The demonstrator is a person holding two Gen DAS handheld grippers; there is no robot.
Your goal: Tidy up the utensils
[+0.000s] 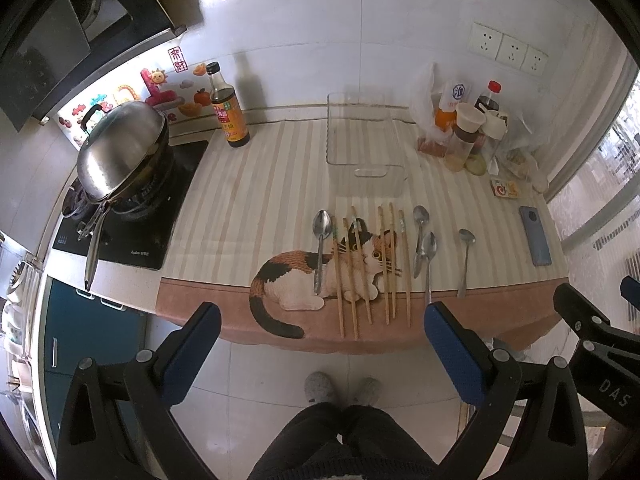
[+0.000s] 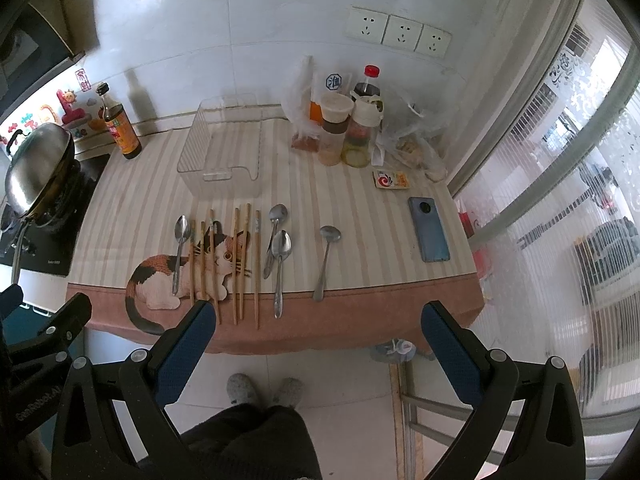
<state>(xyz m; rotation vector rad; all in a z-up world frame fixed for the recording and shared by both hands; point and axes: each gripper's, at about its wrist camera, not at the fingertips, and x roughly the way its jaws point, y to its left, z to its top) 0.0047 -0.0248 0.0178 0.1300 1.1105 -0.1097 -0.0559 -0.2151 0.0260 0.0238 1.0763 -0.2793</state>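
Several wooden chopsticks (image 1: pixel 366 268) (image 2: pixel 236 264) lie side by side on a striped cat-print mat (image 1: pixel 248 216) (image 2: pixel 140 200). Several metal spoons lie among them: one at the left (image 1: pixel 320 252) (image 2: pixel 180 252), two overlapping right of the chopsticks (image 1: pixel 424 252) (image 2: pixel 278 256), and a small ladle spoon (image 1: pixel 465 260) (image 2: pixel 326 260). A clear plastic tray (image 1: pixel 362 140) (image 2: pixel 224 148) stands empty behind them. My left gripper (image 1: pixel 320 320) and right gripper (image 2: pixel 316 320) are open and empty, held in front of the counter edge, above the floor.
A wok with lid (image 1: pixel 120 152) (image 2: pixel 36 172) sits on the stove at left. A soy sauce bottle (image 1: pixel 228 108) (image 2: pixel 118 124), condiment jars and bags (image 1: pixel 464 132) (image 2: pixel 348 128), a small box (image 2: pixel 391 179) and a phone (image 1: pixel 535 236) (image 2: pixel 429 229) stand around the mat.
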